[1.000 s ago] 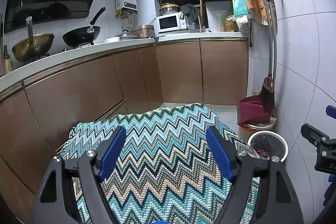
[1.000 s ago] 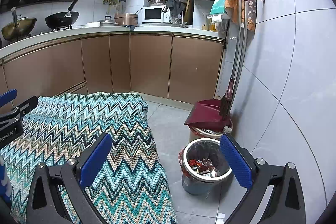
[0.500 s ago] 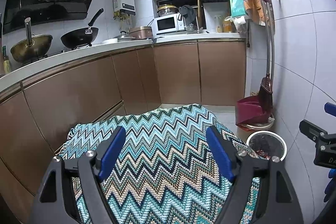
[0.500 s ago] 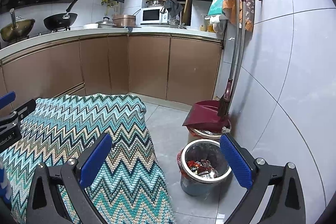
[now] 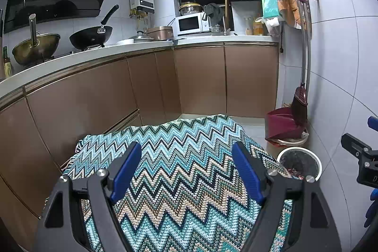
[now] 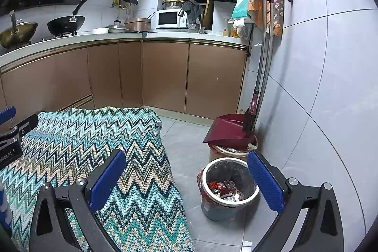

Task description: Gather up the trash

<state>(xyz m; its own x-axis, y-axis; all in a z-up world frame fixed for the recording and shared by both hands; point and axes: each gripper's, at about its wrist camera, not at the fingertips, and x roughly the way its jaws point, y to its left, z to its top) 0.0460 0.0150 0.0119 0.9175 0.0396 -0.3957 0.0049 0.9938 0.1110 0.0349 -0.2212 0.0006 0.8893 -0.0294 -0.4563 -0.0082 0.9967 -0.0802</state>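
Blue-padded, our left gripper point(image 5: 186, 171) and right gripper point(image 6: 186, 181) gape wide, empty, beside the bin point(image 6: 228, 184); the view has barely shifted.

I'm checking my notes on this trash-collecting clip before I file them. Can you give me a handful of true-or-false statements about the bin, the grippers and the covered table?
1. The trash bin already holds wrappers. True.
2. The right gripper is shut on a wrapper. False: its jaws stand wide apart and hold nothing.
3. A zigzag cloth covers the surface in front of the left gripper. True.
4. The maroon dustpan lies flat on the cloth. False: it sits on another bin behind the trash bin, by the wall.
5. The left gripper is open. True.
6. The bin stands on the counter beside the microwave. False: it stands on the floor.
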